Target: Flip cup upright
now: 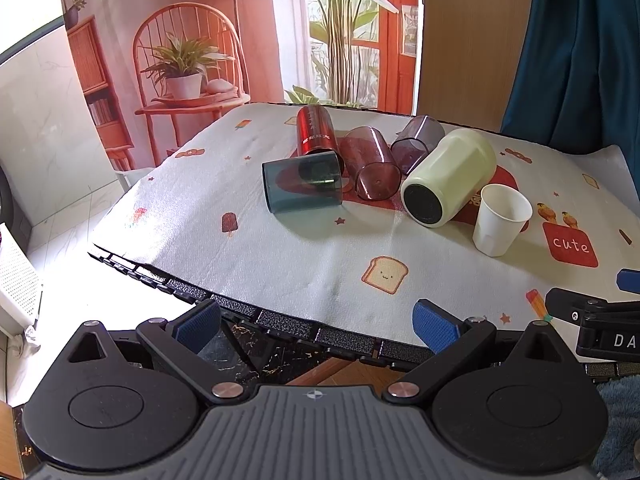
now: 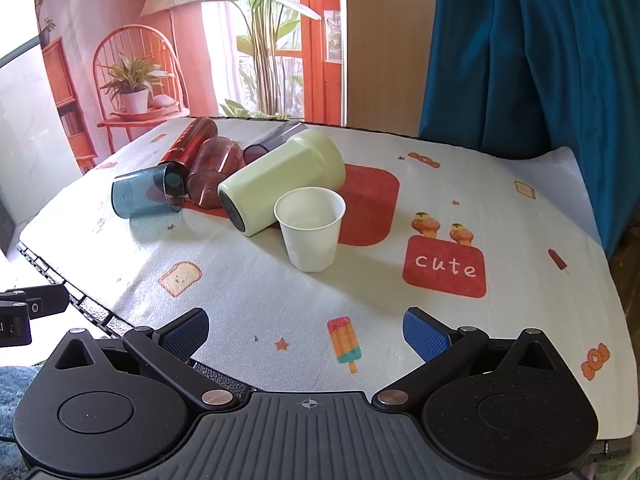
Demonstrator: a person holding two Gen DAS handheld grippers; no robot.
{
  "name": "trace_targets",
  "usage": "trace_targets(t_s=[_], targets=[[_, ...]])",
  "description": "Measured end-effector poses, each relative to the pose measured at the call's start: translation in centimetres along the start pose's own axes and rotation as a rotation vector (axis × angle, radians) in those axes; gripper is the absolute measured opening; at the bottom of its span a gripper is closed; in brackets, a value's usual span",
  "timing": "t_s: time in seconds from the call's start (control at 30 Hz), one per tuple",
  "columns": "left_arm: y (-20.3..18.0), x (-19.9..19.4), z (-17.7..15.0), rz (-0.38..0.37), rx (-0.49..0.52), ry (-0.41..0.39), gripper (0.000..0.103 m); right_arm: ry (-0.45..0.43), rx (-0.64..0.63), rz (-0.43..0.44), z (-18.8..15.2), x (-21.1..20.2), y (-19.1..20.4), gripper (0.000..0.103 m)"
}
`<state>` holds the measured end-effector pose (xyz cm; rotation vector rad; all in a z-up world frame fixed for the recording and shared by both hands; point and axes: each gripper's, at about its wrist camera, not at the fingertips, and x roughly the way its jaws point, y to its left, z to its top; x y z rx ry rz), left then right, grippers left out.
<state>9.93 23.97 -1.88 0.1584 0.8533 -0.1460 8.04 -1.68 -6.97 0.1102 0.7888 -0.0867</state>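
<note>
Two tools are hanging back at the bench's near edge: your left tool [image 1: 316, 330] is gaping wide over the corner, and your right tool [image 2: 306, 334] is spread just as wide, holding nothing. One white paper cup [image 2: 310, 228] is standing upright on the patterned cloth [image 2: 500, 208]. Behind it, the pale green cup [image 2: 280, 182] is lying on its side, touching the maroon cup [image 2: 210, 172], with the teal cup [image 2: 146, 194], red cup [image 2: 188, 142] and purple cup [image 1: 416, 142] crowding around.

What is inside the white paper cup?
The white paper cup stands upright, and its inside looks empty: only white wall and bottom show. The near wall hides the front part of the bottom.
</note>
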Motion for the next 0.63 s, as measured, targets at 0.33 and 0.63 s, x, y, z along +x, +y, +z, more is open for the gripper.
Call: trace_targets(t_s=[0.33,0.63], targets=[[0.14,0.06,-0.11,-0.003,-0.007,0.007,0.103,0.001,0.000,0.000,-0.01,0.00,-0.02,0.103],[0.09,-0.07,-0.12,-0.003,-0.006,0.000,0.103,0.001,0.001,0.000,-0.02,0.00,-0.02,0.103]])
